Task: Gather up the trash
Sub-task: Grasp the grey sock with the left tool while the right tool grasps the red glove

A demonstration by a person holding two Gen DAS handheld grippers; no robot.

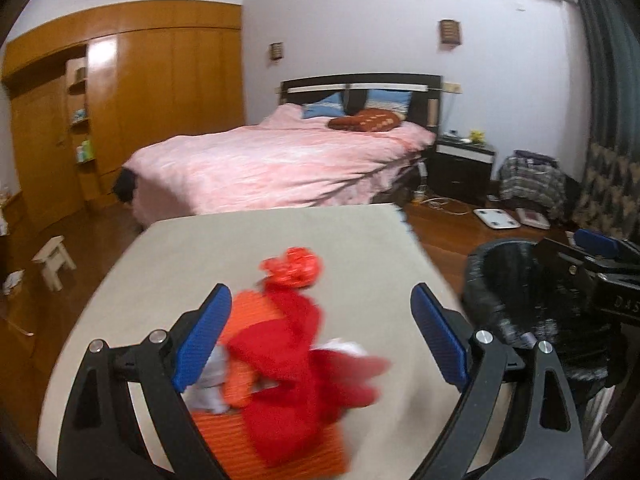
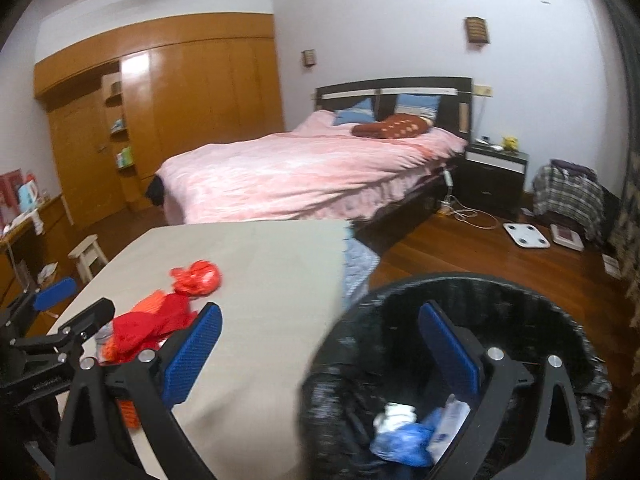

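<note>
A pile of red and orange crumpled trash [image 1: 288, 360] lies on the beige table [image 1: 200, 264], with a knotted red bag [image 1: 294, 266] just beyond it. My left gripper [image 1: 320, 332] is open, its blue pads on either side of the pile, not closed on it. A black-lined trash bin [image 2: 460, 320] stands off the table's right edge; white and blue scraps [image 2: 404, 432] lie inside. My right gripper [image 2: 320, 348] is open and empty, its right pad over the bin mouth. The pile [image 2: 152, 324] and the red bag [image 2: 200, 278] also show in the right wrist view.
A bed with a pink cover [image 1: 280, 164] stands behind the table. A wooden wardrobe [image 1: 120, 100] is at the left, a small stool [image 1: 54, 258] on the floor. A nightstand [image 1: 464, 160], a white scale [image 1: 496, 218] and a clothes pile [image 1: 528, 180] are at the right.
</note>
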